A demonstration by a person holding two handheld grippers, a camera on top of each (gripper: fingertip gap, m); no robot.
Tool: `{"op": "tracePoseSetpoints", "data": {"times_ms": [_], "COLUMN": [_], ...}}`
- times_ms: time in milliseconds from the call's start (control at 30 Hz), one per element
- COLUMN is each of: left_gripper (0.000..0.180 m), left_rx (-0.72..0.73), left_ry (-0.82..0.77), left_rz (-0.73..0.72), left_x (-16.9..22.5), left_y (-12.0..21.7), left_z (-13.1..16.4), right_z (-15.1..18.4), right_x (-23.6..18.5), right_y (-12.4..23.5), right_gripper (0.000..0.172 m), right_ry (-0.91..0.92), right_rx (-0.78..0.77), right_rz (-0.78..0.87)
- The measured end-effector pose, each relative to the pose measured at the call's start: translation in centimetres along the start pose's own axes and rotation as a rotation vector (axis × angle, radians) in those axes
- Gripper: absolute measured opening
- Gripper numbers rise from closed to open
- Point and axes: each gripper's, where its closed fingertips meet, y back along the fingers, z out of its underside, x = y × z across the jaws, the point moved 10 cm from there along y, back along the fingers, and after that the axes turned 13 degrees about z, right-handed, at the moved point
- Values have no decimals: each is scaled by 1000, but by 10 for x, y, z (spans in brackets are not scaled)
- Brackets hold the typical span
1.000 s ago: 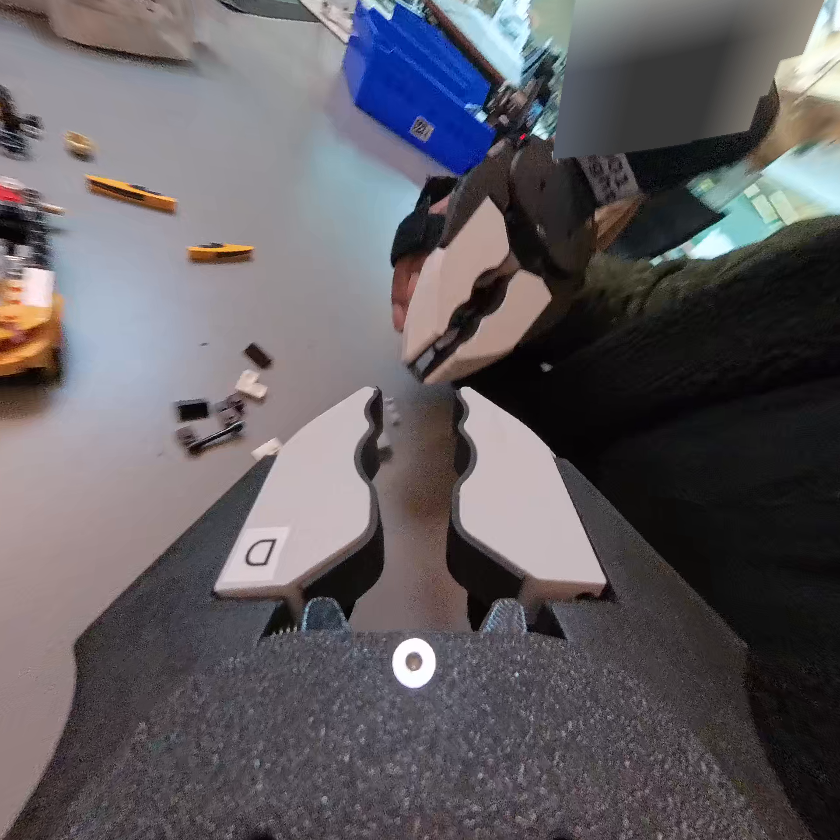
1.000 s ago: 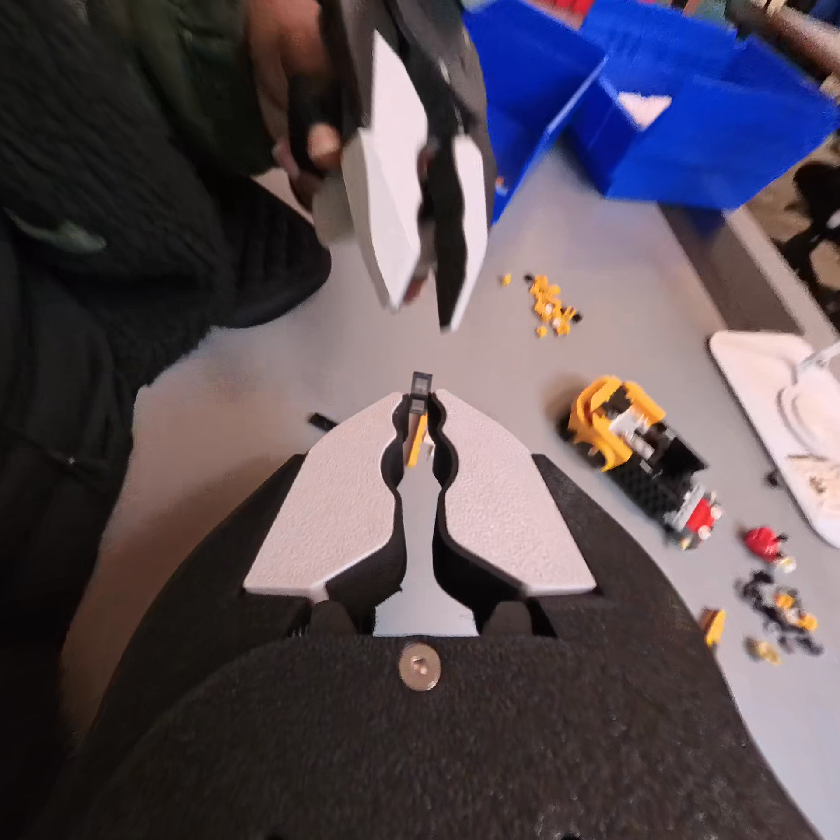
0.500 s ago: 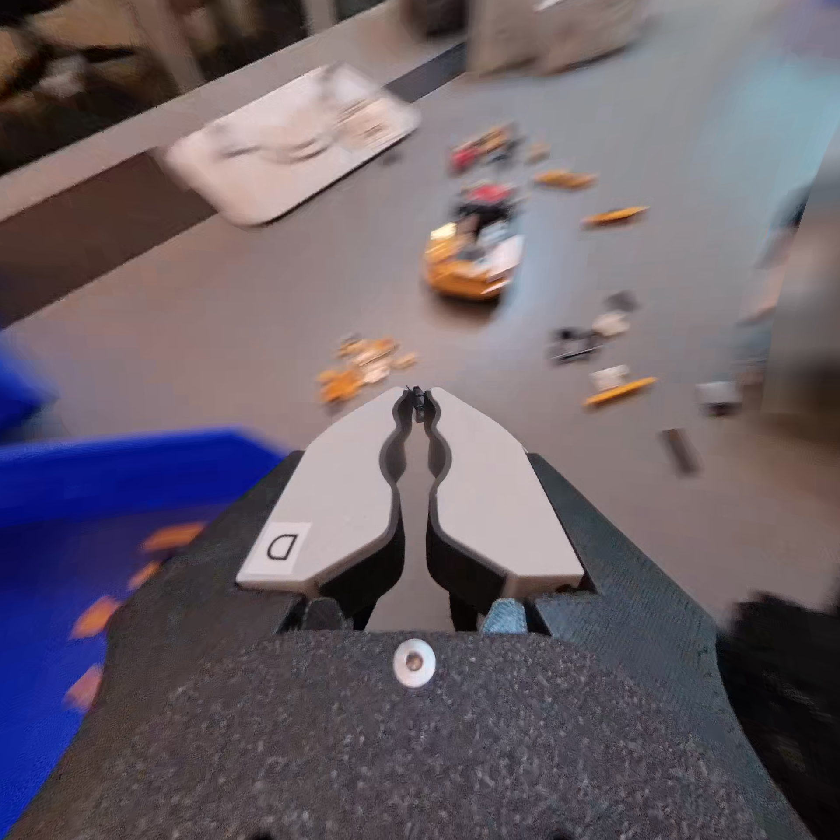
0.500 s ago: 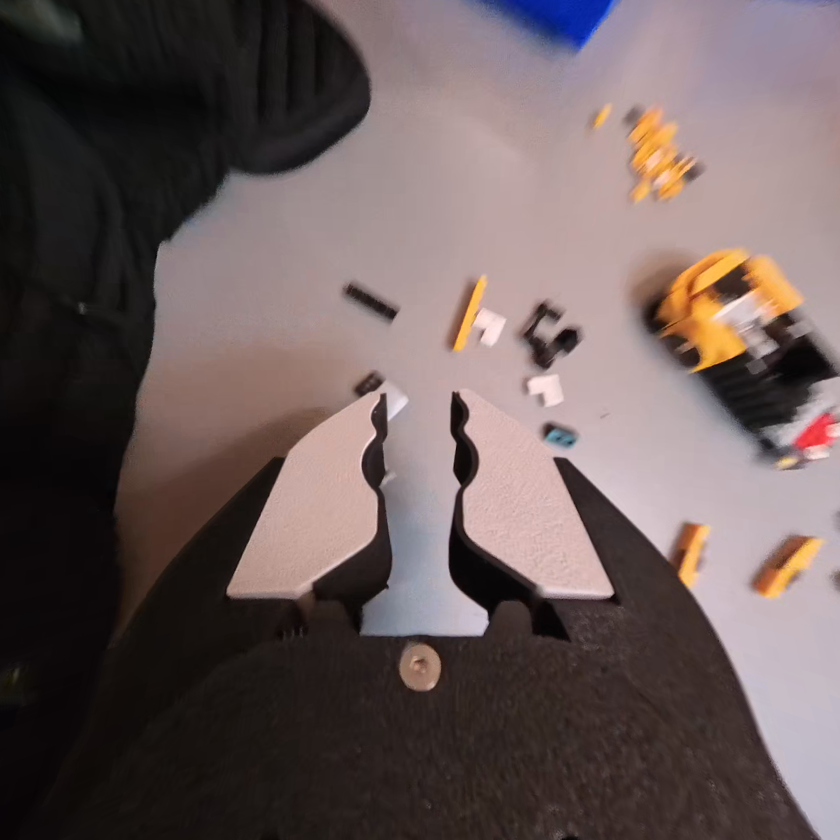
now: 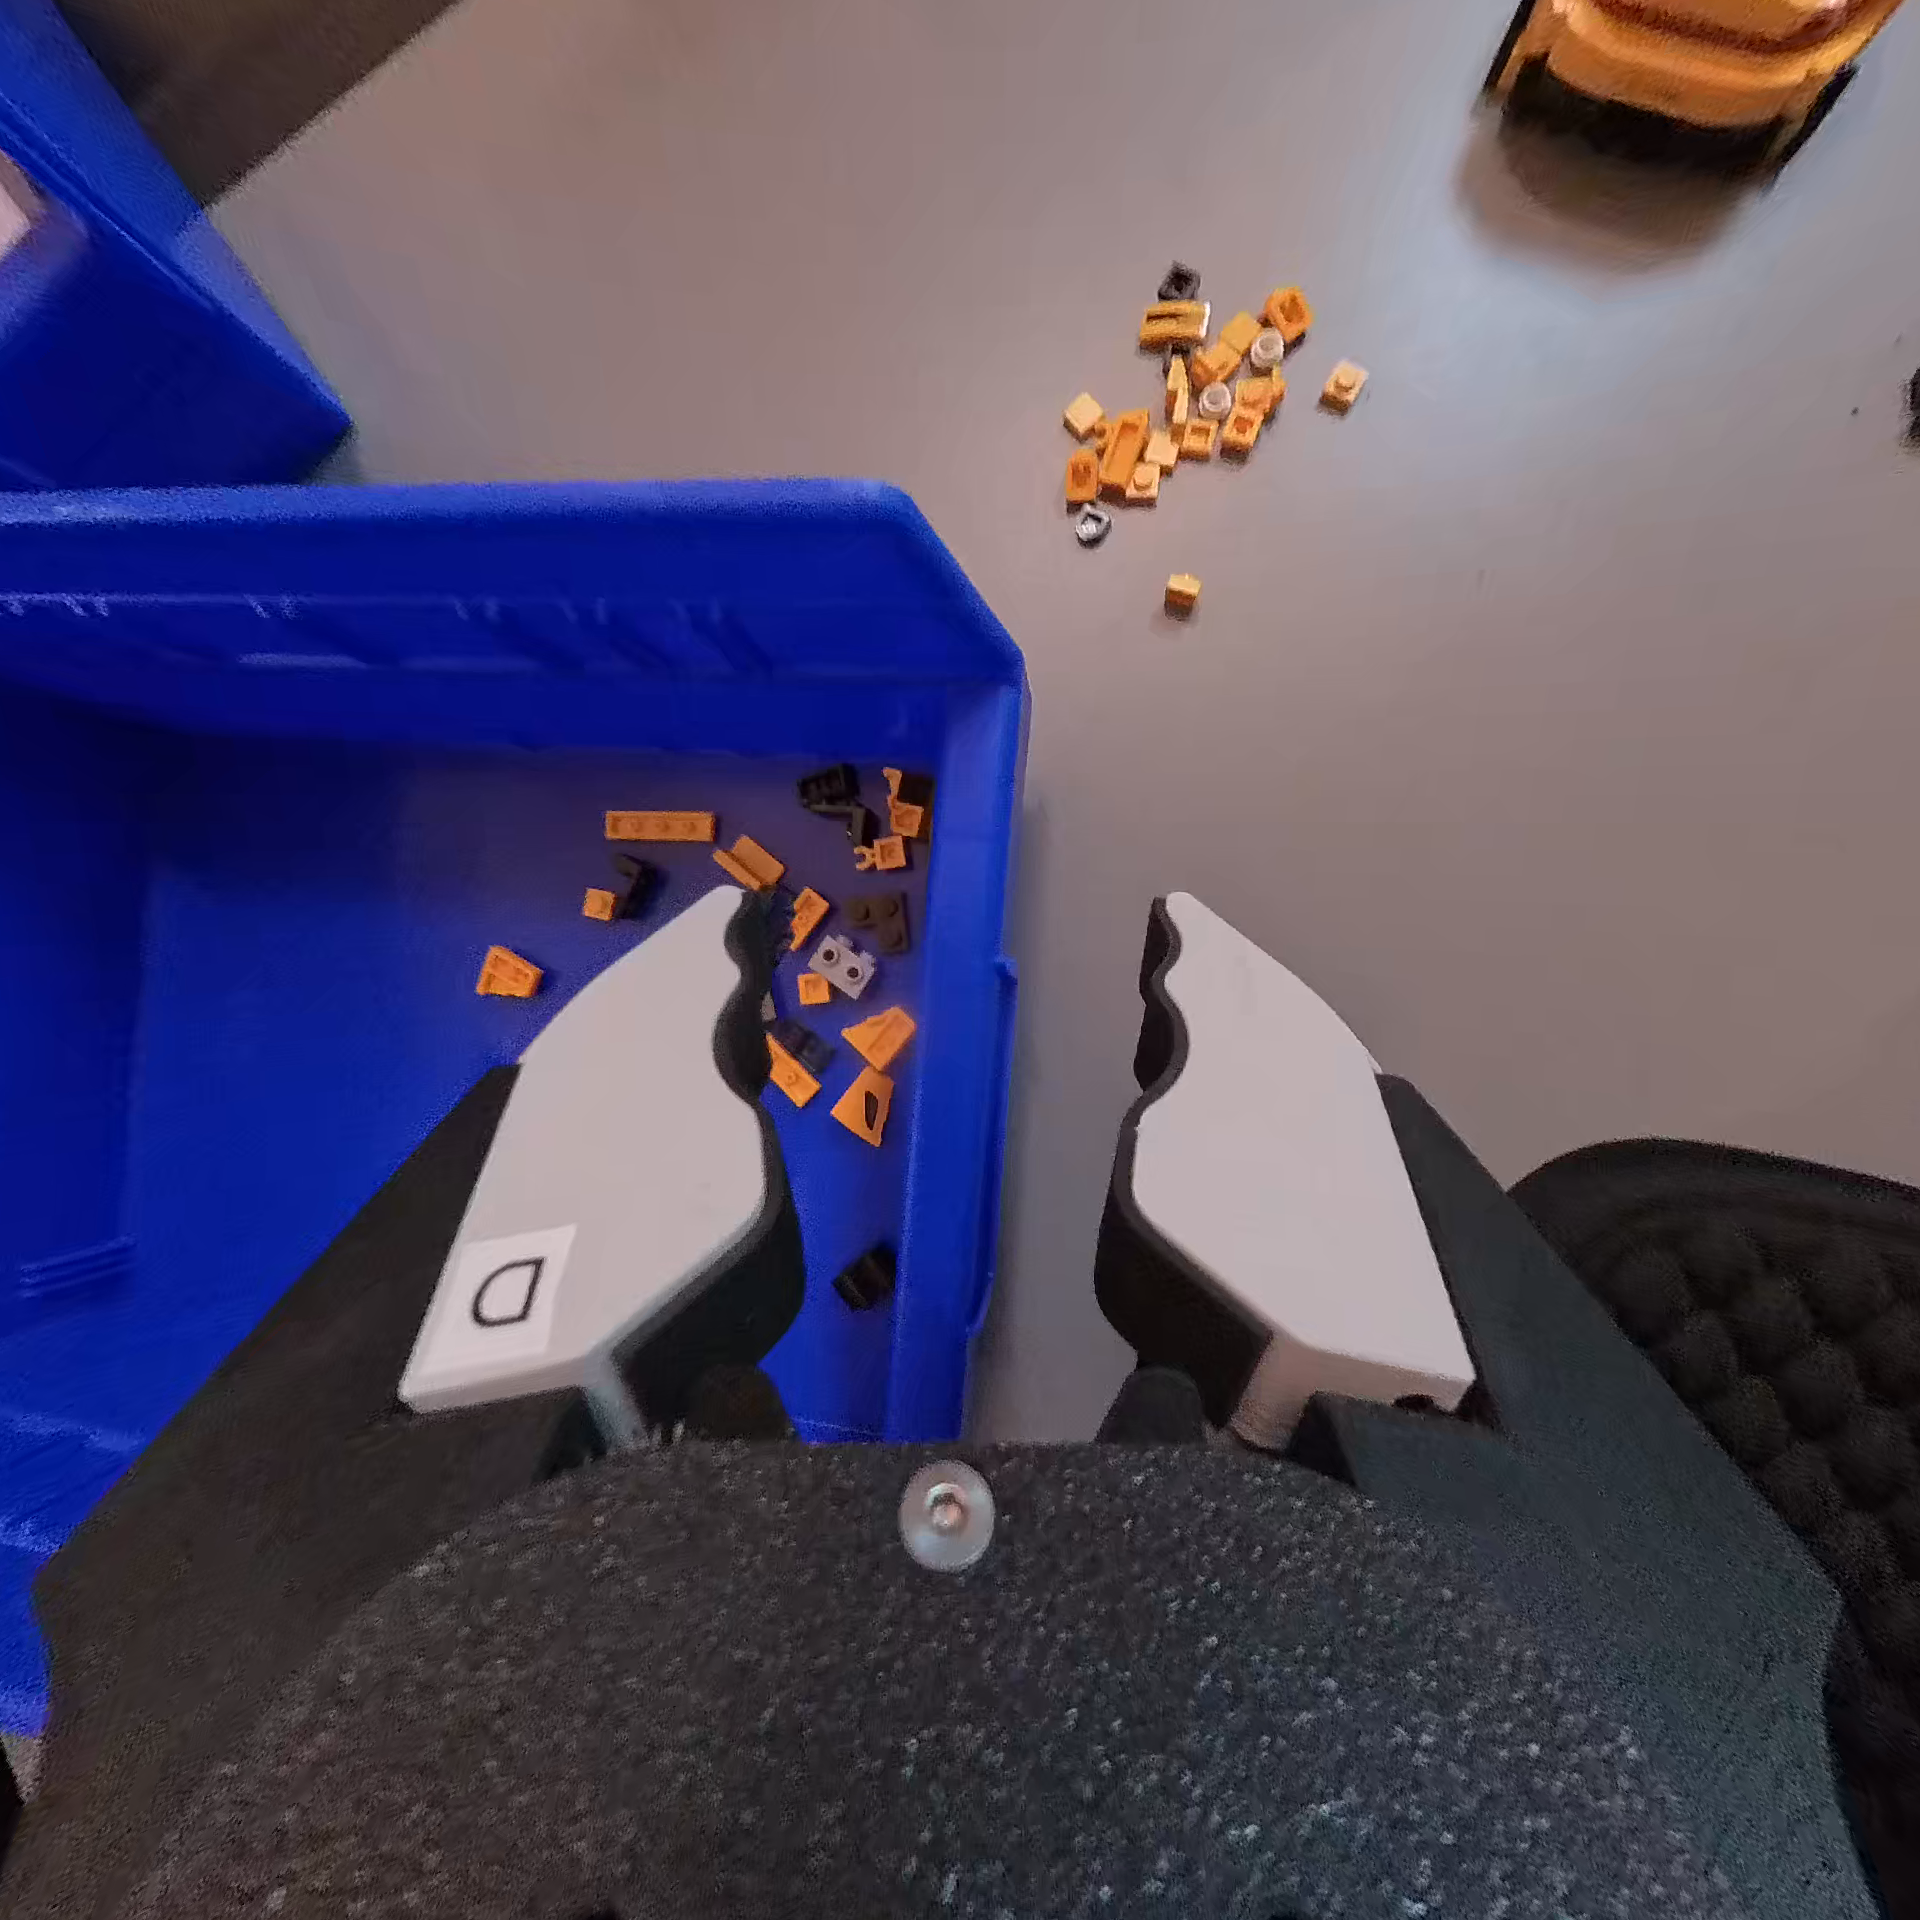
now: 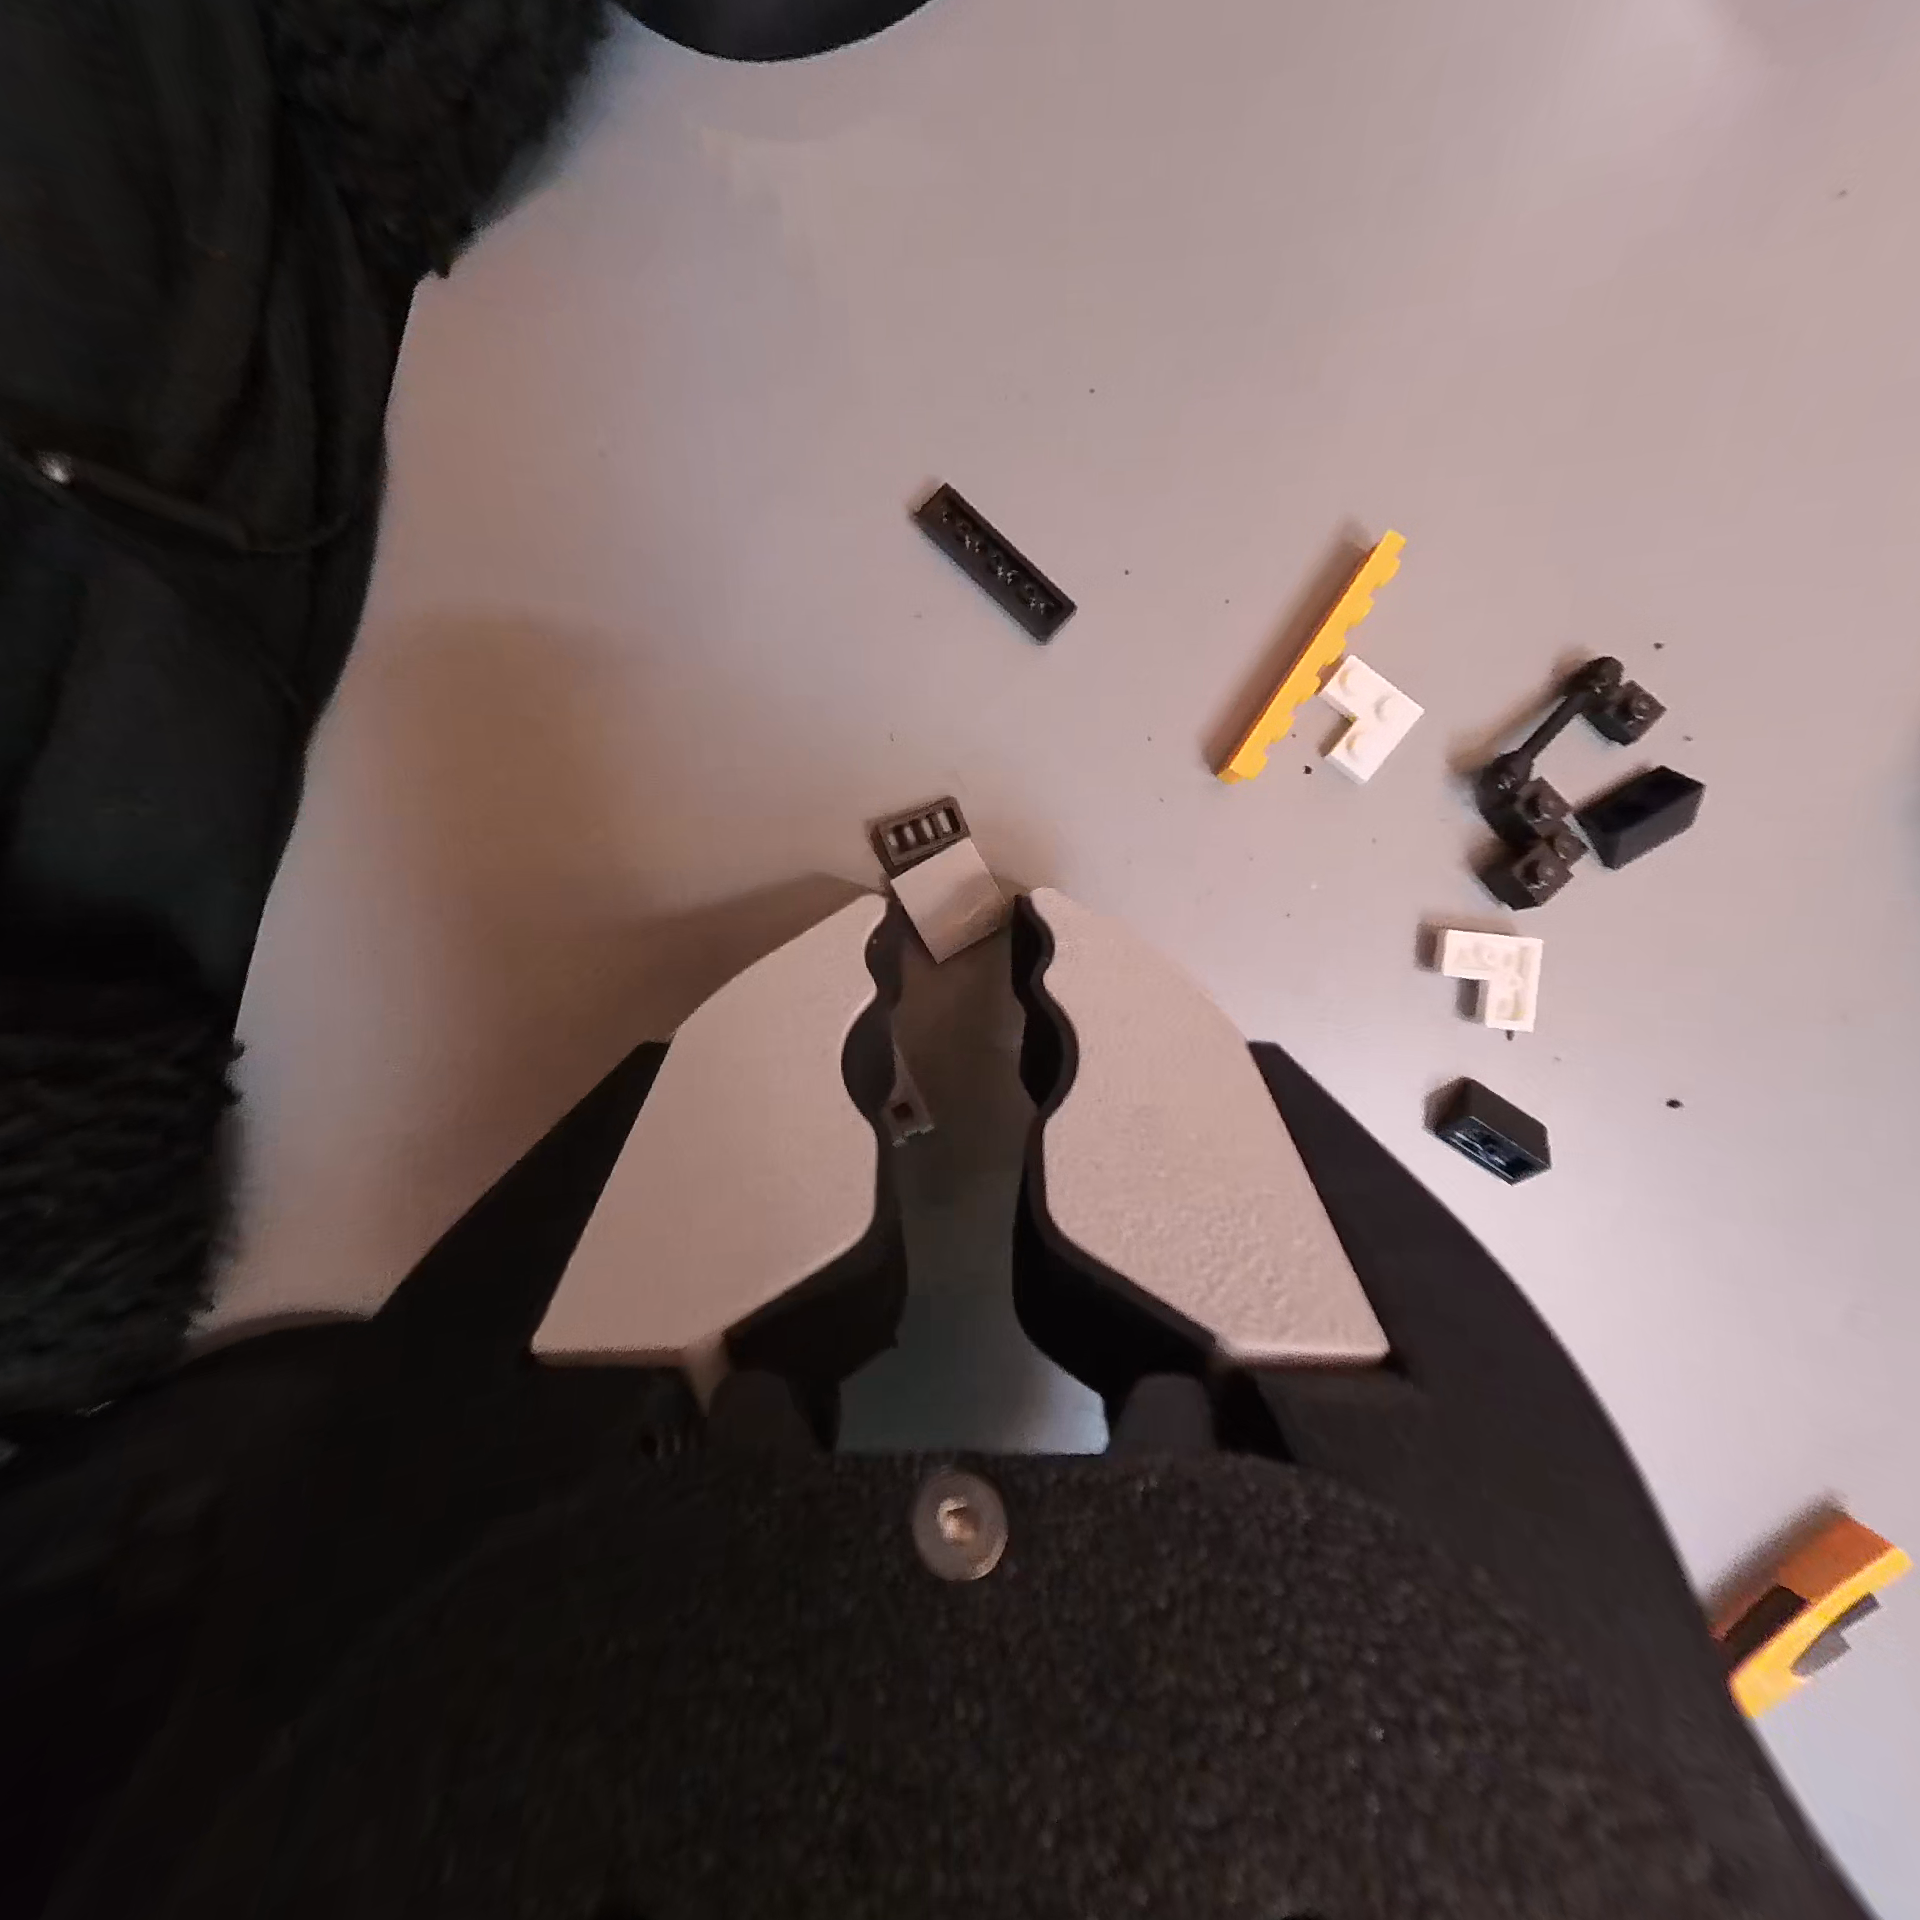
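The left gripper (image 5: 951, 904) hangs spread wide astride the right wall of the blue bin (image 5: 520, 520), above the loose bricks (image 5: 847, 966) inside it, while the right gripper (image 6: 951, 912) brackets a grey tile (image 6: 940, 896) on the table (image 6: 727, 416), fingertips narrowly parted, grip unclear.

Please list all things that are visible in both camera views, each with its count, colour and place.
Blue plastic bin: one, under the left gripper; part of a second blue bin at top left.
Small toy bricks in the bin: many, mostly orange, some black, one grey.
Heap of small orange bricks: one, on the grey table.
Orange and black toy vehicle: one, top right.
Grey tile with black grille piece: one, at the right fingertips.
Black long plate: one.
Yellow long plate: one.
White corner plates: two.
Black pieces: several, right side.
Left gripper: wide open, holds nothing.
Right gripper: around the tile; contact unclear.
Dark sleeve: left side.
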Motion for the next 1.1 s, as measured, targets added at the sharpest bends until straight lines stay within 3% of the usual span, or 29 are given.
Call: {"op": "tracePoseSetpoints", "data": {"times_ms": [233, 333, 433, 500, 567, 700, 867, 1000, 1100], "left_gripper": [80, 72, 63, 47, 35, 34, 30, 10, 6], "left_rx": [-111, -190, -67, 109, 258, 405, 407, 381, 381], "left_ry": [-26, -74, -146, -192, -227, -163, 82, 208, 87], "left_rz": [103, 99, 47, 71, 256, 734, 1158, 1334, 1246], "left_x": [2, 5, 11, 23, 43, 85, 122, 132, 133], "left_y": [-17, -25, -16, -5, 0, -18, -50, -60, -53], "left_z": [13, 17, 5, -9, -22, -43, -57, -62, -62], "right_z": [2, 3, 2, 0, -5, -26, -52, -61, -61], "right_x": [-2, -3, -2, 3, 13, 23, 16, 12, 11], "right_y": [1, 1, 5, 11, 19, 33, 43, 46, 44], "right_gripper": [19, 19, 19, 19, 19, 19, 19, 19, 17], "right_ry": [-16, -25, -29, -49, -77, -64, 5, 23, 27], "right_rx": [13, 18, 47, 109, 199, 369, 513, 551, 551], "right_rz": [24, 36, 69, 118, 214, 382, 506, 558, 570]}}
